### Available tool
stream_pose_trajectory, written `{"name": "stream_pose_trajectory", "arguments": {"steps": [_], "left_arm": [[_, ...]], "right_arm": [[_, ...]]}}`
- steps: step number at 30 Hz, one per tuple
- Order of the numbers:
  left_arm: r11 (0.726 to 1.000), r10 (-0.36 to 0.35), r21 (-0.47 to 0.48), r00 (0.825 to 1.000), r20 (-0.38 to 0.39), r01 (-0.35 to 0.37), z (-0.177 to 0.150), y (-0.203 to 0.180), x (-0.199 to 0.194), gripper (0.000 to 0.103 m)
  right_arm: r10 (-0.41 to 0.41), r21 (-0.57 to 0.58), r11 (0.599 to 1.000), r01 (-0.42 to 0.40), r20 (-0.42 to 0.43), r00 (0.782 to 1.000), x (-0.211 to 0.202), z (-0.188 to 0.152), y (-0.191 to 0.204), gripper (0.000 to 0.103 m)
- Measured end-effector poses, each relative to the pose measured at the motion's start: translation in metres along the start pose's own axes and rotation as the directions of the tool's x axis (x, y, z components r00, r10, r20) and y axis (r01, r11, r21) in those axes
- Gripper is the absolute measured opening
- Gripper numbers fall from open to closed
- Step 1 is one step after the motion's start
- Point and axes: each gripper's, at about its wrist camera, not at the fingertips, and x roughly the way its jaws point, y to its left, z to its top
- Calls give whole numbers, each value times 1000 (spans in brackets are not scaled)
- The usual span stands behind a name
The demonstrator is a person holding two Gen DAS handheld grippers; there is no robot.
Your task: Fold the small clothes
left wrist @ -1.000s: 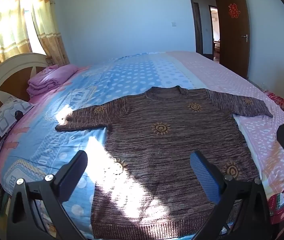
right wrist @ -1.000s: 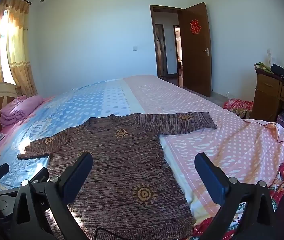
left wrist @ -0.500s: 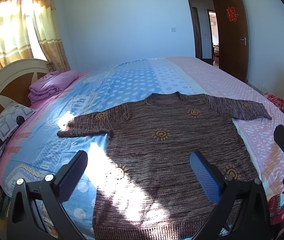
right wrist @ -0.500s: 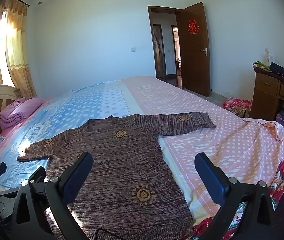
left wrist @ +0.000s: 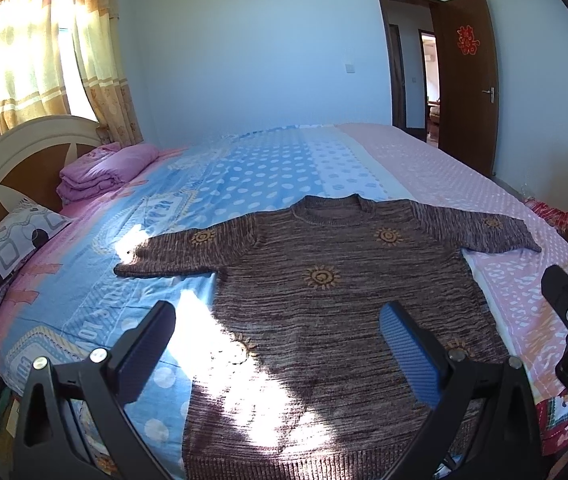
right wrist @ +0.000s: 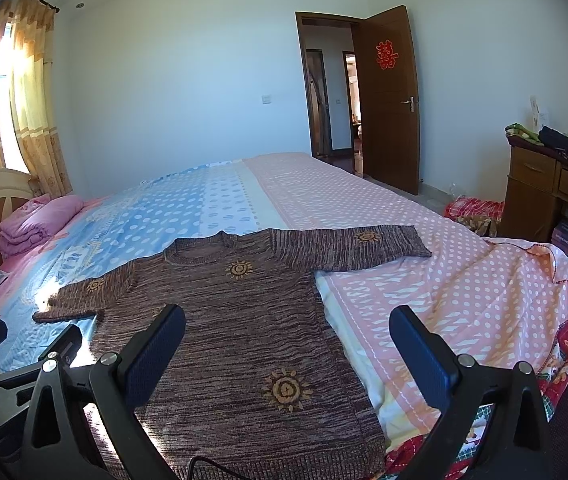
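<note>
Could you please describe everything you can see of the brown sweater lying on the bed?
The brown sweater is a streaky, marled knit with orange sun motifs, a round ribbed collar and a ribbed hem. It lies flat and unfolded, front up, on the bed, both sleeves spread sideways, collar towards the far side. Window light falls across its lower part. Nothing grips it: both hand-held grippers hover open above its hem end.

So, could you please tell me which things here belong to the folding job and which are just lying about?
Belongs to the job:
- brown sweater, spread flat on the bed
- left claw and right claw, both open

Just lying about:
- folded pink bedding
- patterned pillow
- clutter on the dresser
</note>
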Motion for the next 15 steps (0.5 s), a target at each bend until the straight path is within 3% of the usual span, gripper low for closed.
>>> {"name": "stream_pose_trajectory", "arguments": {"steps": [15], "left_arm": [[1000, -4, -8, 1000, -3, 4, 0, 2, 0, 103]], "right_arm": [[1, 1, 1000, -1, -7, 1000, 1, 1, -1, 102]]}}
